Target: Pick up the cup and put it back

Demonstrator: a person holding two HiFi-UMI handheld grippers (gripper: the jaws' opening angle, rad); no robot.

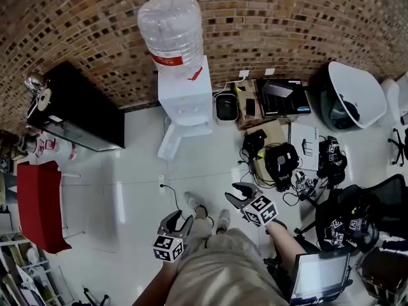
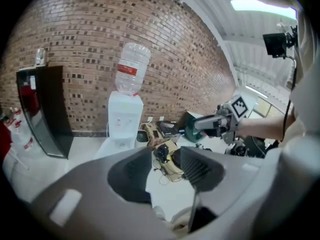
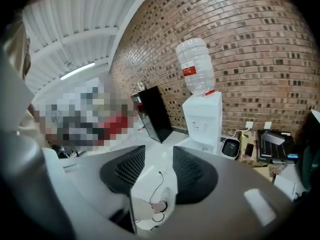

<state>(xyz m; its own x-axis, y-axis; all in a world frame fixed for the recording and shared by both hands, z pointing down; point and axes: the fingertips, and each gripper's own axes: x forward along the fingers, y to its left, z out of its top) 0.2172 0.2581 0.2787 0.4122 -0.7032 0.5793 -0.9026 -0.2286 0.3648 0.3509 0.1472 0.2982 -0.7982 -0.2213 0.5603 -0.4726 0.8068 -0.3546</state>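
Our left claw (image 2: 163, 159) and right claw (image 3: 159, 156) both hang spread and empty. The only cup-like thing we make out is a shiny vessel (image 1: 33, 81) atop the black cabinet (image 1: 89, 107), far off to the left; we judge the left claw nearer.

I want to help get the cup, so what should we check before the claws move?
1. Left claw open, nothing in it: ok.
2. Right claw open, nothing in it: ok.
3. Seeing the cup: cannot tell, none shows clearly.
4. Both claws apart from each other: ok.
5. Floor by the shoes free of trip hazards: not ok, a cable lies there.
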